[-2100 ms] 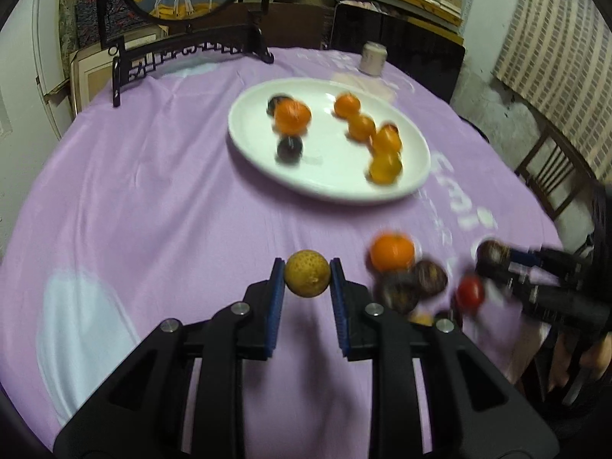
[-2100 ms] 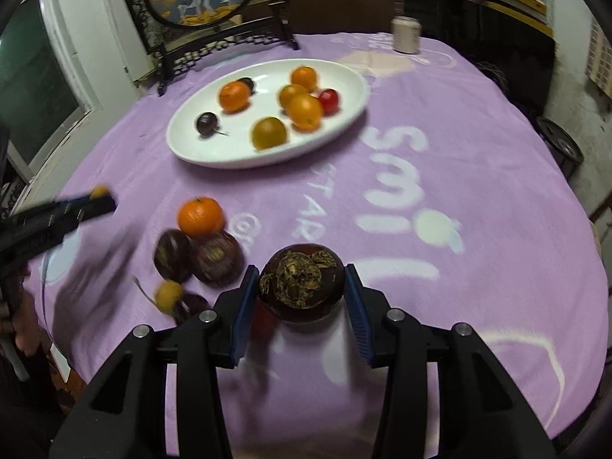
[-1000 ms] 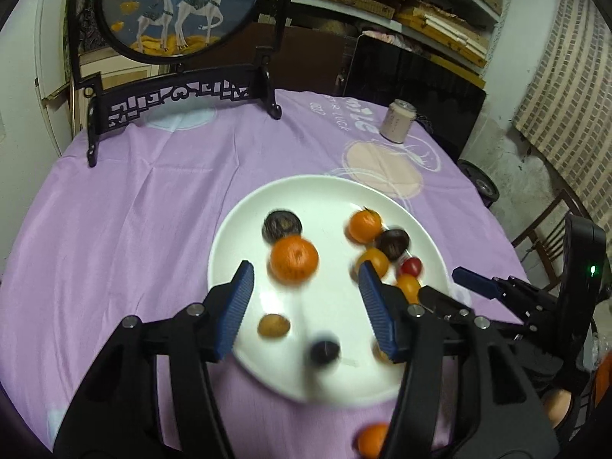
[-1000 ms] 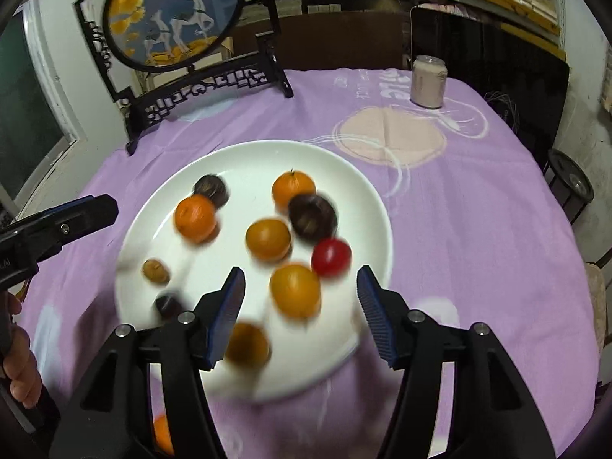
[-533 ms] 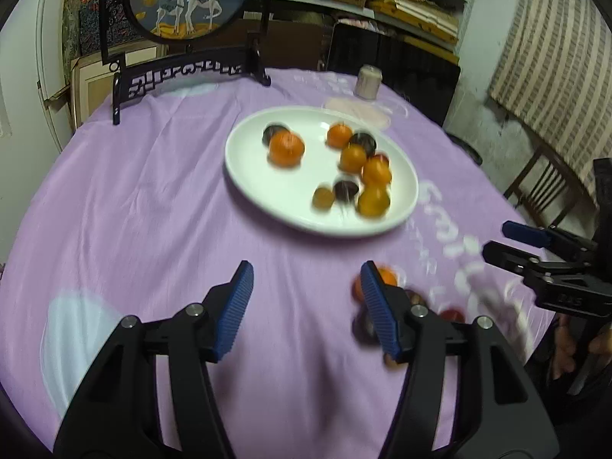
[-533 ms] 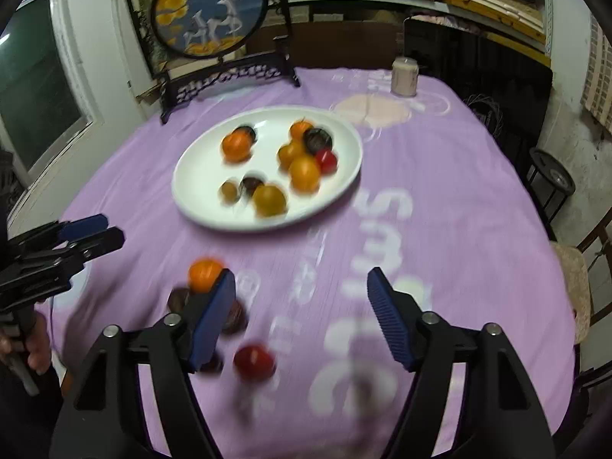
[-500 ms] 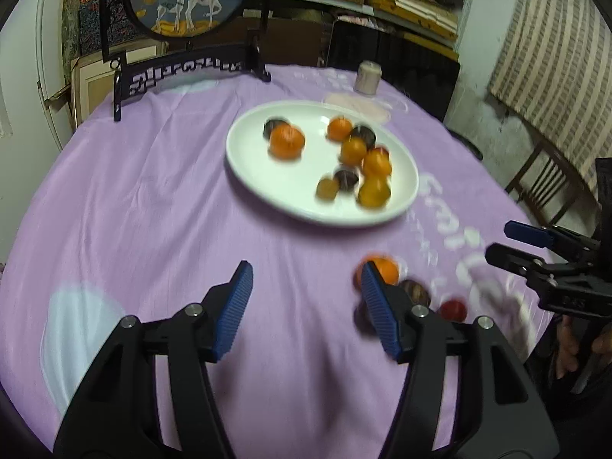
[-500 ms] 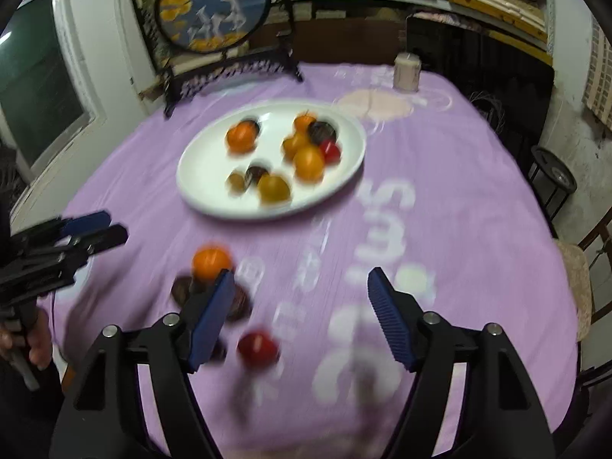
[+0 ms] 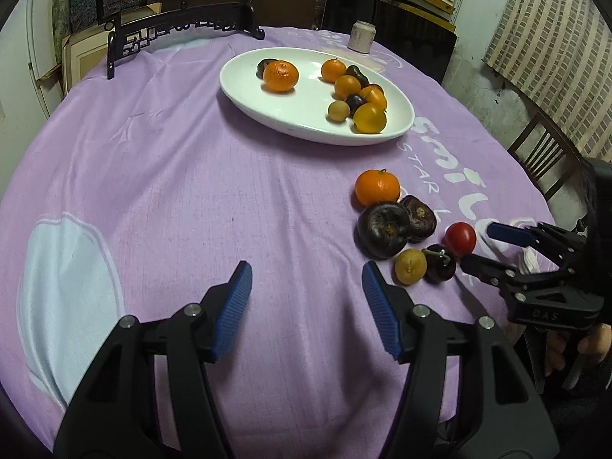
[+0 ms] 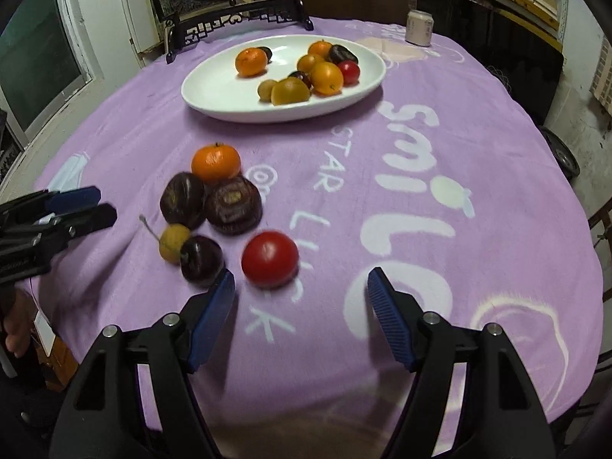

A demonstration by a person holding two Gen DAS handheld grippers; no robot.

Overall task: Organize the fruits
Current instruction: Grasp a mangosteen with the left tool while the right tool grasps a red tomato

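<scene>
A white oval plate (image 9: pixel 244 88) (image 10: pixel 214 105) at the far side of the table holds several oranges, dark fruits and a red tomato. Nearer, loose fruit lies on the purple cloth: an orange (image 9: pixel 377 187) (image 10: pixel 216 162), two dark mangosteens (image 9: pixel 383 224) (image 10: pixel 233 204), a small yellow fruit (image 9: pixel 410 266) (image 10: pixel 174 242), a dark plum (image 9: pixel 440 267) (image 10: pixel 201 260) and a red tomato (image 9: pixel 460 238) (image 10: pixel 270 259). My left gripper (image 9: pixel 306 287) is open and empty, left of the pile. My right gripper (image 10: pixel 300 290) is open and empty, just short of the tomato.
A dark carved stand with a round painted screen (image 9: pixel 179 26) (image 10: pixel 233 15) stands at the table's far edge. A small jar (image 9: pixel 362 36) (image 10: pixel 420 27) stands beyond the plate. A wooden chair (image 9: pixel 543 160) is at the right. The cloth drops off near both grippers.
Both grippers let go of their fruit onto the plate, then drew back toward the near edge. They now sit open and low by the loose pile.
</scene>
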